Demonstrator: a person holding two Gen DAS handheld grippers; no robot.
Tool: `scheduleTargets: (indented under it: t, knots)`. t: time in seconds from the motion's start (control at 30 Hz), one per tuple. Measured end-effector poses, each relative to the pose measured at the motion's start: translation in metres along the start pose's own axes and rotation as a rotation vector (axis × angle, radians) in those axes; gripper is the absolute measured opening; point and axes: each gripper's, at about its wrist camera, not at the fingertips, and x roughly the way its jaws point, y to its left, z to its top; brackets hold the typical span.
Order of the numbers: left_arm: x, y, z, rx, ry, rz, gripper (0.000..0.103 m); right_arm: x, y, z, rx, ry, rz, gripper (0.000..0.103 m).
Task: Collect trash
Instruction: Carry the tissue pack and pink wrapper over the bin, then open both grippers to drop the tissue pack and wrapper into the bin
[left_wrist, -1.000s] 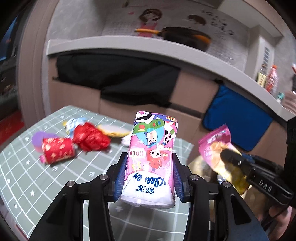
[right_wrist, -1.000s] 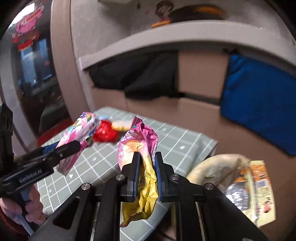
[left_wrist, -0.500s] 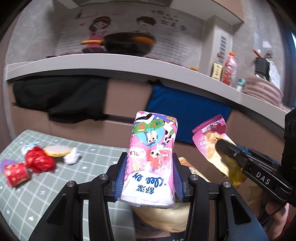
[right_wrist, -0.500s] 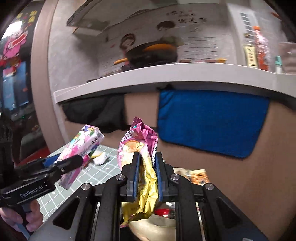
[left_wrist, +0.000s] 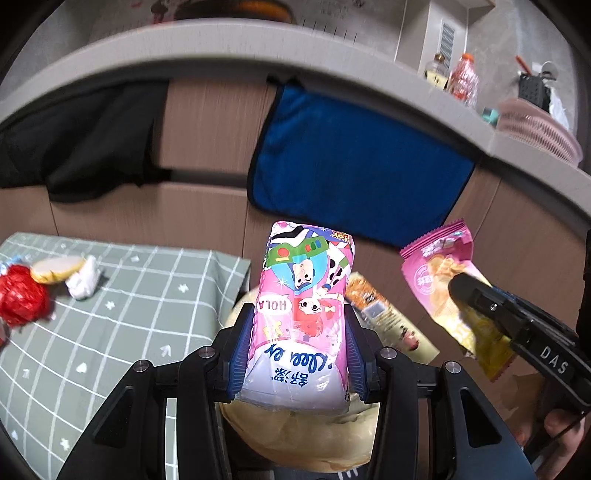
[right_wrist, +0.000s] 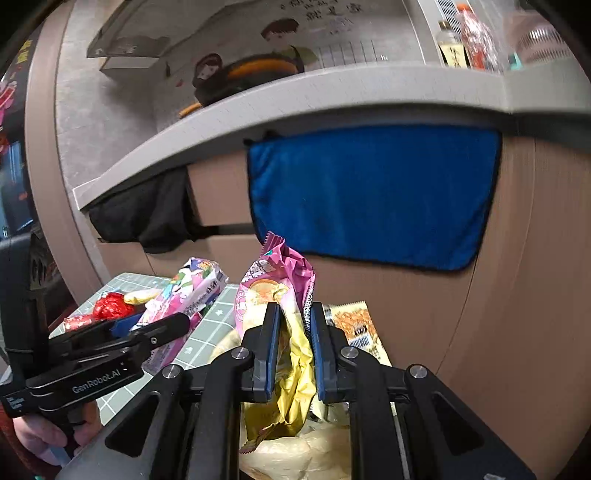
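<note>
My left gripper (left_wrist: 299, 332) is shut on a pink cartoon-printed tissue pack (left_wrist: 306, 266), held upright beyond the right edge of the green checked table (left_wrist: 129, 314). To its right, my right gripper (right_wrist: 294, 321) is shut on a crumpled pink and yellow snack wrapper (right_wrist: 280, 273). Both hang over a cream-coloured bag (left_wrist: 295, 435), where an orange snack wrapper (left_wrist: 380, 310) lies at the far rim. On the table's far left lie a red crumpled wrapper (left_wrist: 22, 299), a yellow-white wrapper (left_wrist: 55, 269) and a white paper wad (left_wrist: 83, 282).
A blue towel (left_wrist: 351, 173) and a black cloth (left_wrist: 92, 147) hang on the brown cabinet front behind. The grey counter above carries bottles (left_wrist: 461, 79) and a pink basket (left_wrist: 535, 133). A person's hand (right_wrist: 48, 439) holds the left gripper's handle.
Both grippers have swung to the right, from above the table to above the cream bag beside it. Each keeps its grip on the same item.
</note>
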Motion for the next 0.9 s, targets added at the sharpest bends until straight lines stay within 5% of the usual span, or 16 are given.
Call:
scheduleTargets:
  t: [0.3,0.47,0.77,0.9]
  knots:
    - [0.067,0.008,-0.011,-0.06,0.177,-0.111,0.052,0.053,-0.03,-0.013,0.08,0.109,0.019,0.014]
    - [0.067,0.014,-0.011,-0.078,0.135,-0.145,0.065,0.099,-0.042,-0.025,0.123,0.21,0.014,0.014]
    - [0.035,0.027,-0.007,-0.08,0.04,-0.099,0.066,0.158,-0.035,-0.055,0.179,0.394,0.053,0.016]
    - [0.013,0.029,-0.009,-0.063,-0.009,-0.066,0.066,0.164,-0.017,-0.058,0.137,0.426,0.055,0.024]
